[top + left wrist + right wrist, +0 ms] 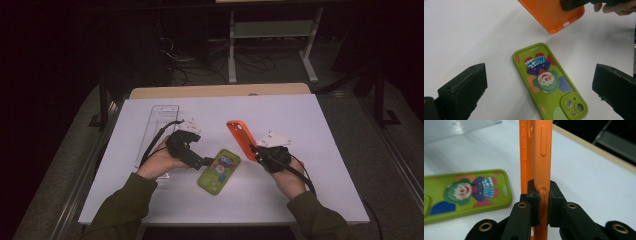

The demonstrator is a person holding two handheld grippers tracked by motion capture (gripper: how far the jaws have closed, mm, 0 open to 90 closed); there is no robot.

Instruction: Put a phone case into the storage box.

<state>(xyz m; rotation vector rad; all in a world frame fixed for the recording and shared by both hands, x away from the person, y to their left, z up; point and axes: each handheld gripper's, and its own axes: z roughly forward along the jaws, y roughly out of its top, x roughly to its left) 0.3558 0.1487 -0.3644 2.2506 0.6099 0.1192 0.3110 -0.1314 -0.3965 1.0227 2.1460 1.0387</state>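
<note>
White table (310,165); right gripper (541,195) clamps case (535,157).

A white-topped table (310,165) carried a green clown-printed phone case (219,171) lying flat near centre and a clear plastic tray (156,132) toward its left.

High view overhead; gripper views close, sharing green case (549,82).

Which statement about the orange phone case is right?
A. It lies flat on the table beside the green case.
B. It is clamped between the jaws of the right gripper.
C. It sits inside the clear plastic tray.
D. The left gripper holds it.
B: the right gripper has its jaws shut on the edge of the orange phone case, held up off the table.
</note>
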